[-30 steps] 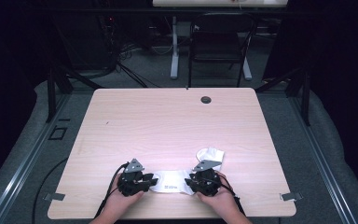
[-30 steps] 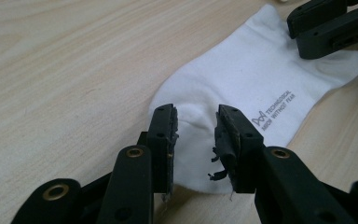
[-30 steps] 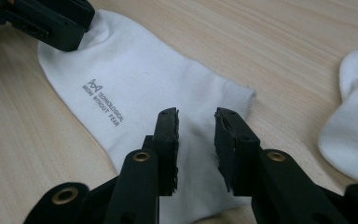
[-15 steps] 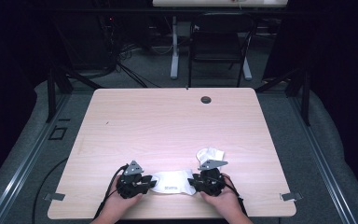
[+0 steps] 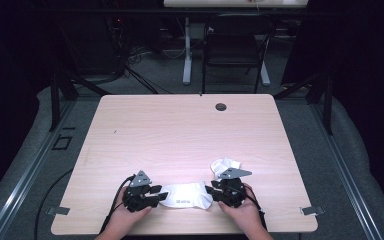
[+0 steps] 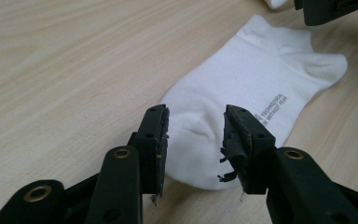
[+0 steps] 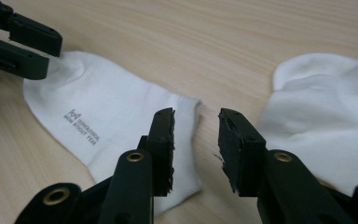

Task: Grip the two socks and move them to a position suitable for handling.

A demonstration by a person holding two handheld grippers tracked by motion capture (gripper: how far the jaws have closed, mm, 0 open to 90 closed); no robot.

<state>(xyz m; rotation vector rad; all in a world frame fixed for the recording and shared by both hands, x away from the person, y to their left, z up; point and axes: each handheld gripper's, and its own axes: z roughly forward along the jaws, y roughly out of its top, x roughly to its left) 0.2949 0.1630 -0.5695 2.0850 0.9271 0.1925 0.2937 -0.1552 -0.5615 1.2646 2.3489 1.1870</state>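
A white ankle sock (image 5: 186, 195) with small grey lettering lies flat near the table's front edge, between my two grippers. My left gripper (image 5: 156, 193) is at its rounded end. Its jaws have just been opening, and that end of the sock (image 6: 261, 79) lies under the gap (image 6: 196, 135) with neither pad pressing on it. My right gripper (image 5: 211, 191) is at the other end. Its jaws (image 7: 196, 140) have also just been opening; one hangs over the sock's edge (image 7: 107, 112), and bare wood shows in the gap.
A second white sock (image 5: 225, 165) lies bunched just behind the right gripper, and it sits beside the right jaw (image 7: 321, 107). The wooden table (image 5: 190, 130) has a round cable hole (image 5: 221, 106) at the back. A chair and desk legs stand beyond the far edge.
The sock between the grippers now lies spread flat on the wood. The right hand has shifted slightly and the left hand has stayed put.
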